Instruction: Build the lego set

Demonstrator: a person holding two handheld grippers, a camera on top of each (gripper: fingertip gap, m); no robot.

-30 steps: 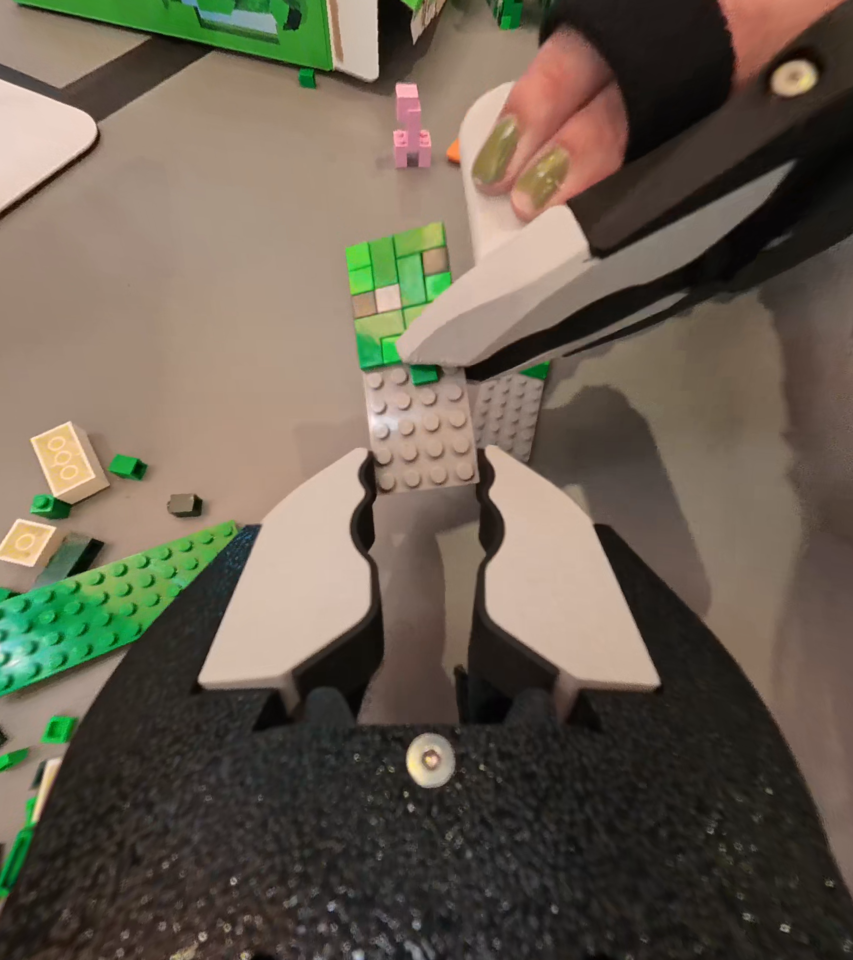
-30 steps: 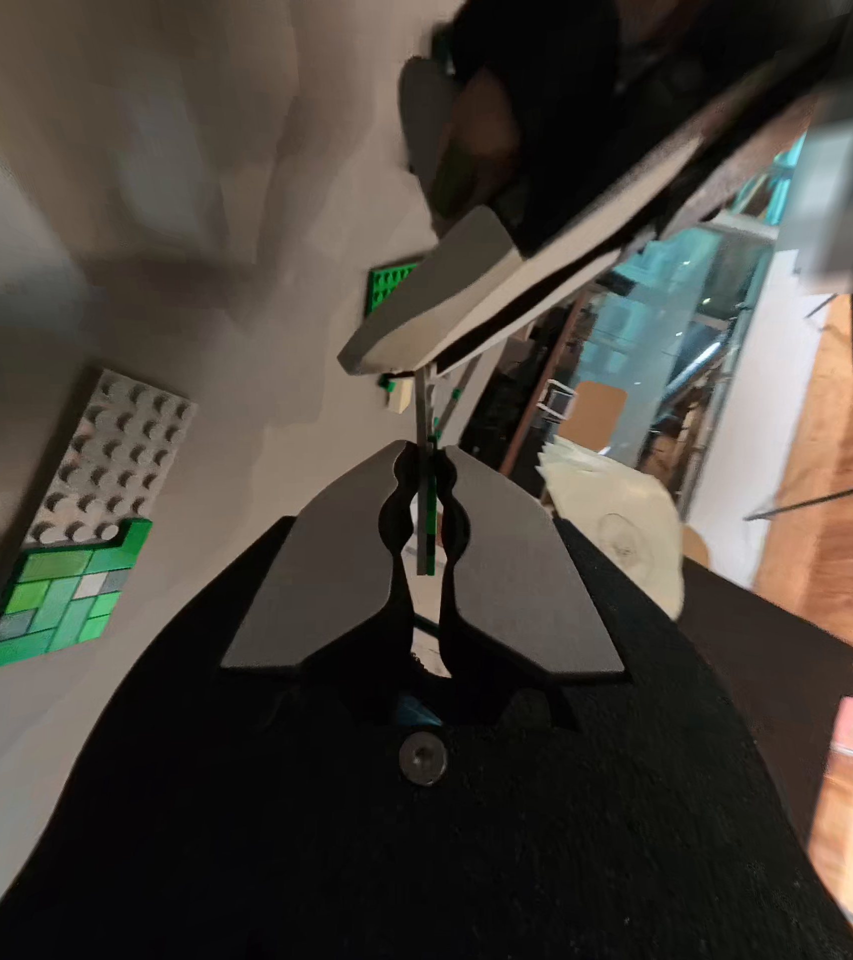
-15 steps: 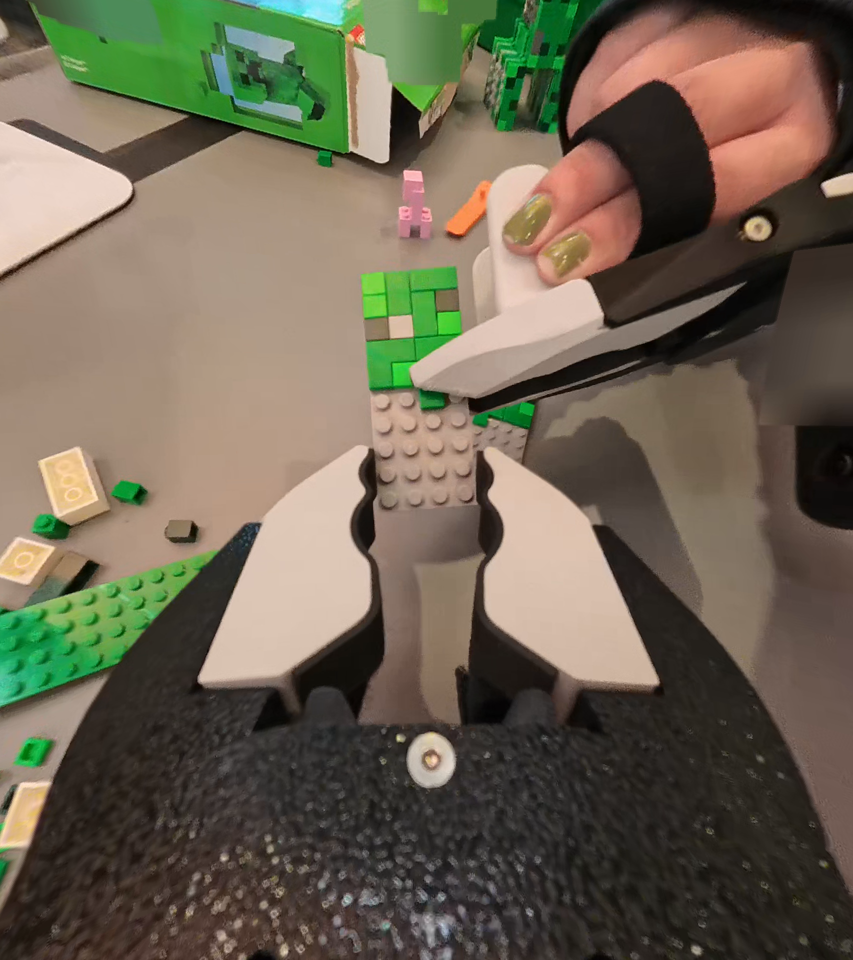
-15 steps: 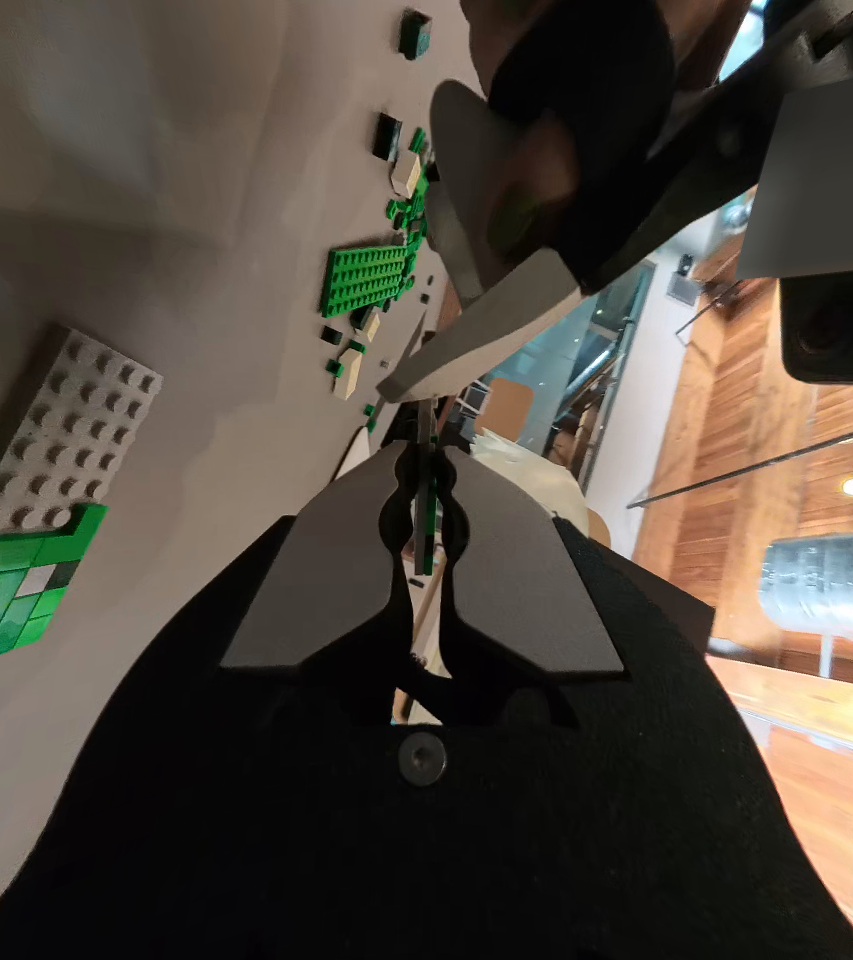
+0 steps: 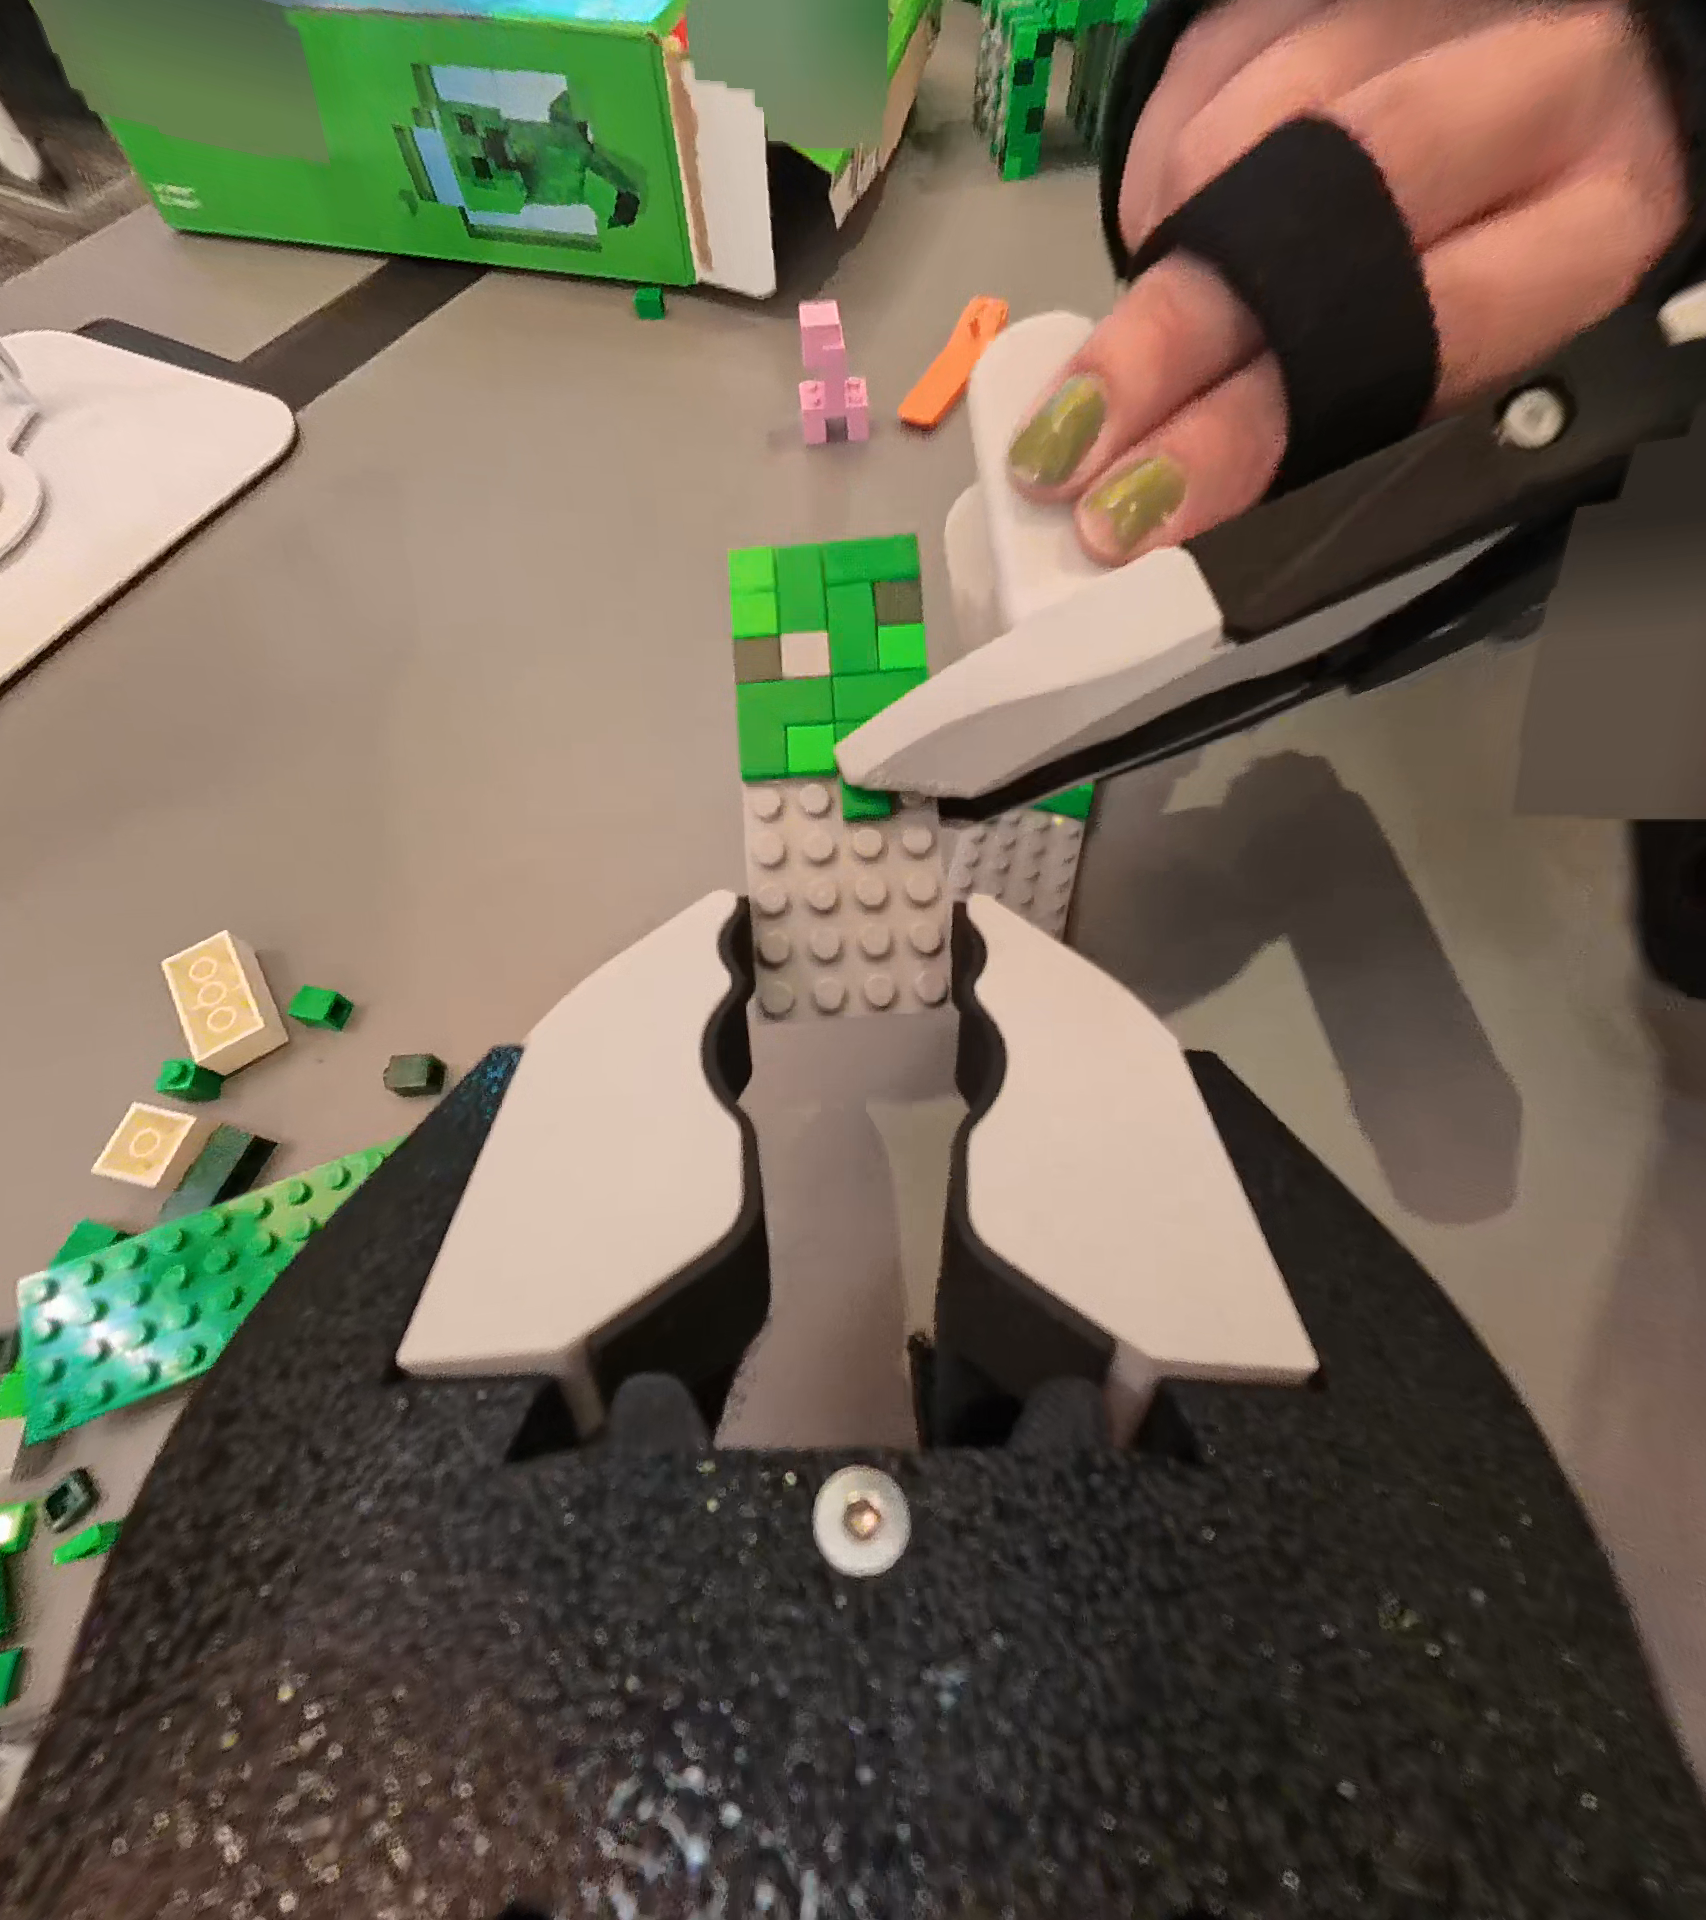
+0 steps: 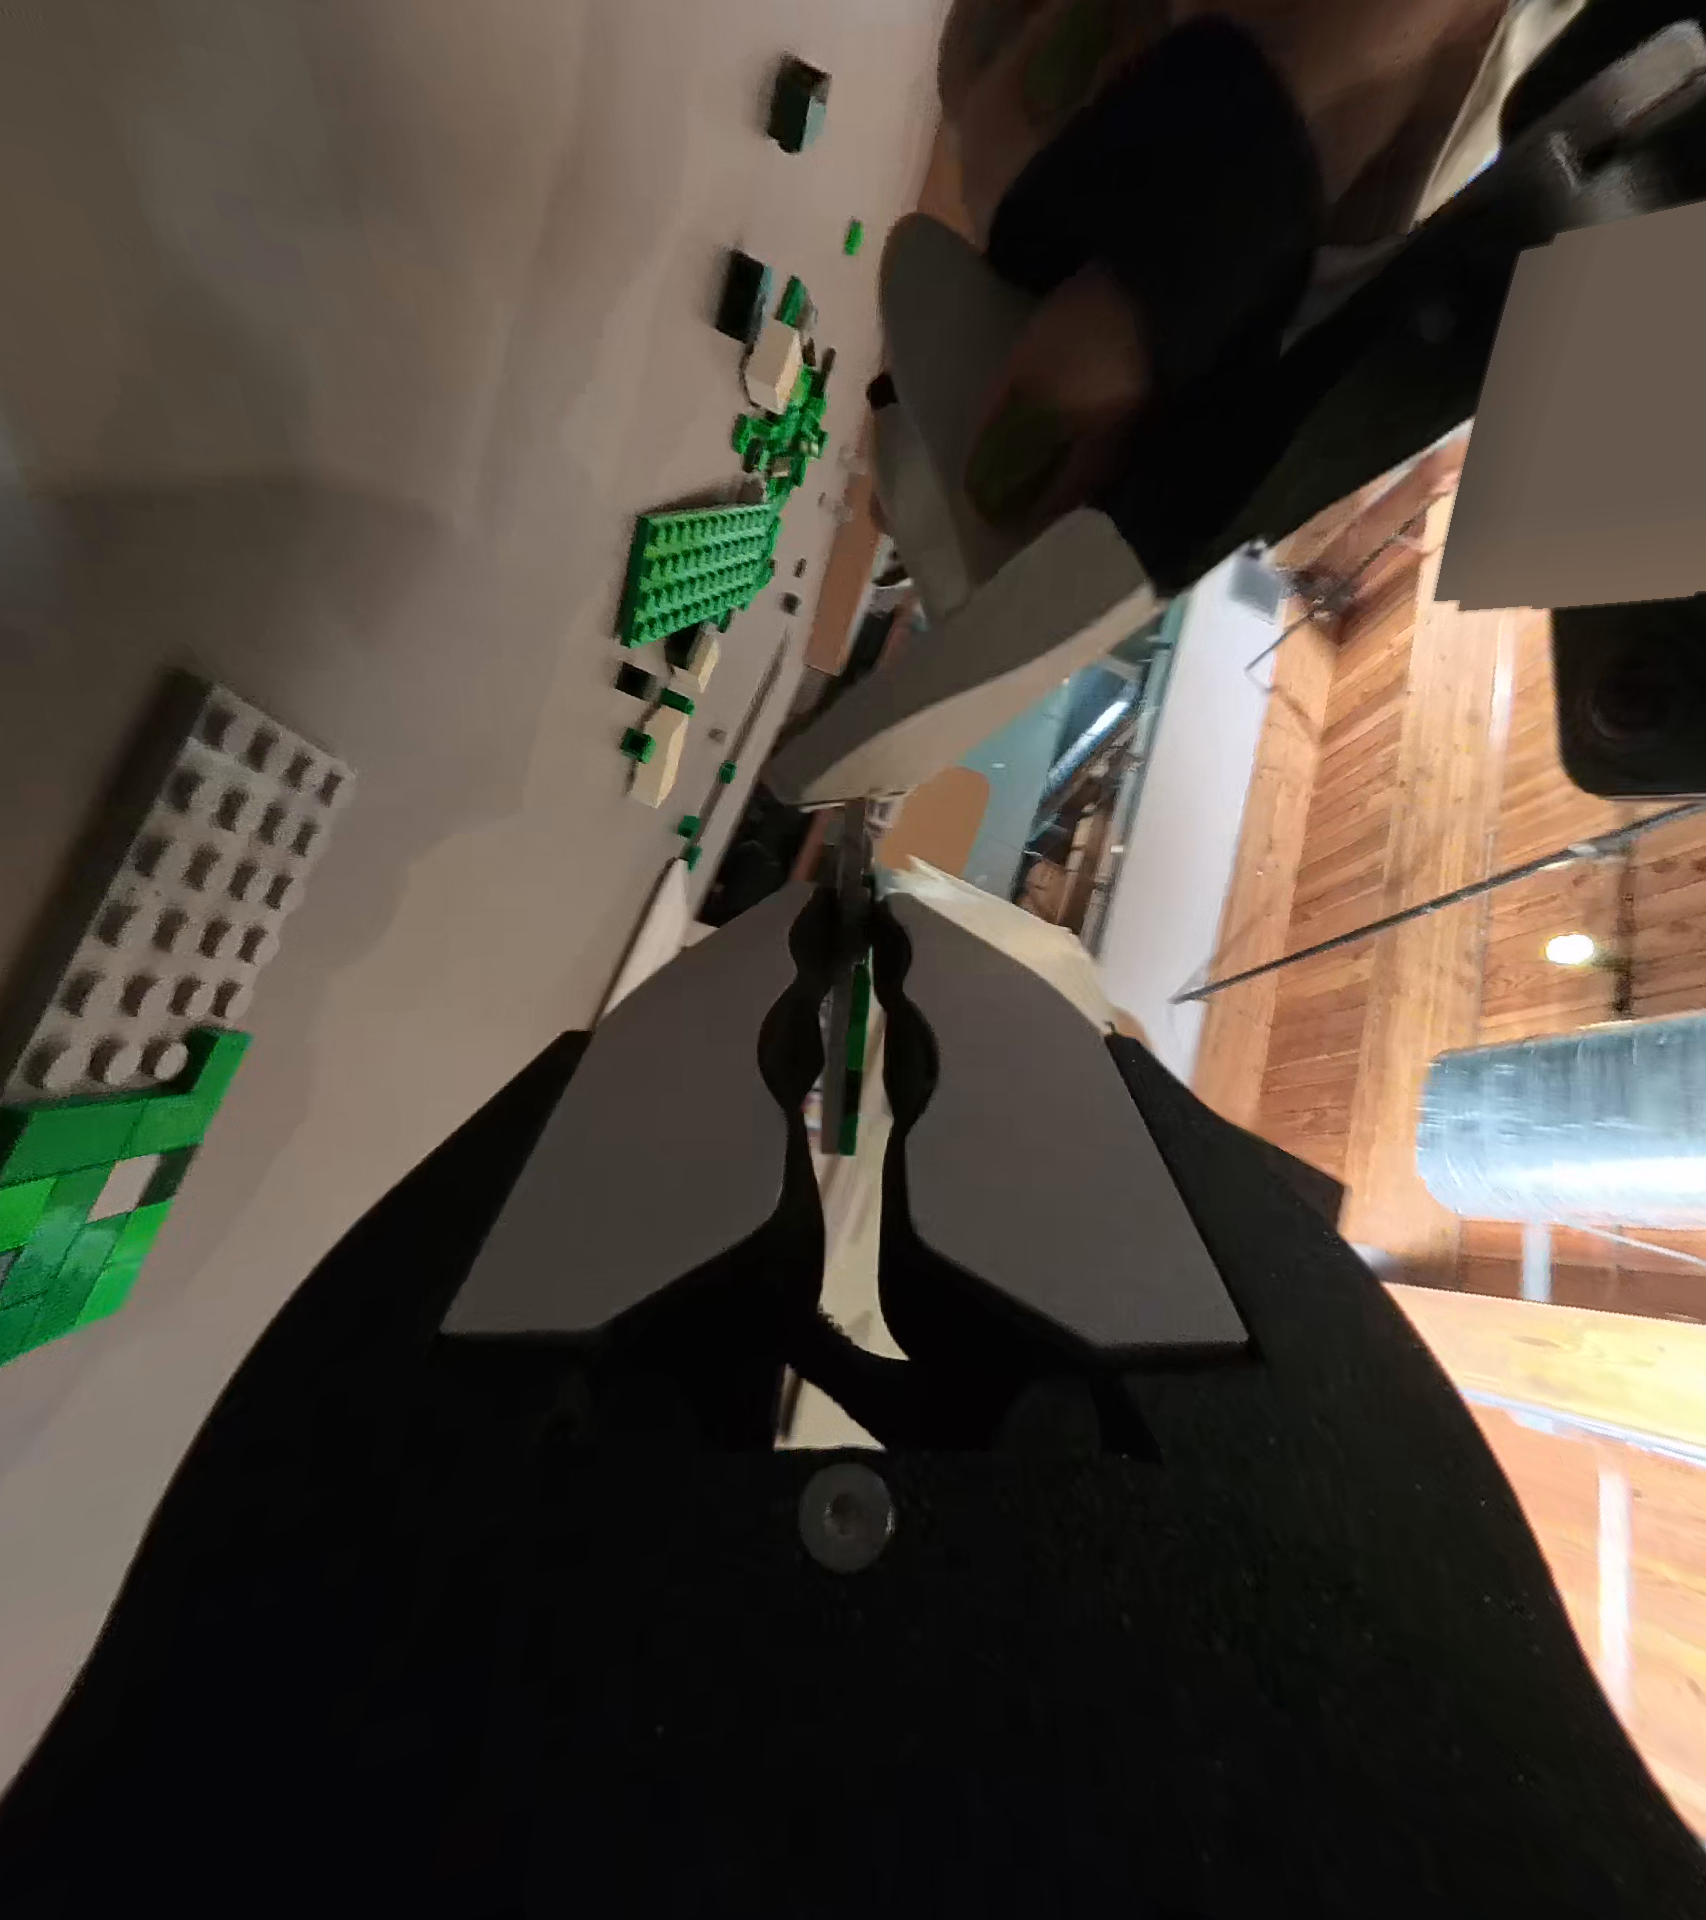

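Note:
A grey studded plate [image 5: 849, 894] with green tiles on its far half is held above the table. My left gripper [image 5: 854, 920] clamps the plate's near end across its width. My right gripper [image 5: 880, 774] comes in from the right and pinches the plate's right edge from above and below, next to a green tile. In the right wrist view the plate [image 6: 844, 1039] stands edge-on between the shut right gripper [image 6: 844, 914], and the left gripper [image 6: 807, 779] meets its far end. A second grey plate with green tiles [image 5: 1020, 873] [image 6: 194, 883] lies on the table.
Loose green and cream pieces [image 5: 215, 997] and a long green plate [image 5: 163, 1320] lie at the left. A green box [image 5: 413, 156], a pink figure [image 5: 833, 384] and an orange tool [image 5: 953, 364] stand behind. A white stand base [image 5: 80, 457] is far left. About 20 cm separates my right fingertips from the pink figure [image 5: 833, 384].
Both grippers keep their hold on the plate. The views have tilted and pulled back, so the box and the table's loose pieces show more.

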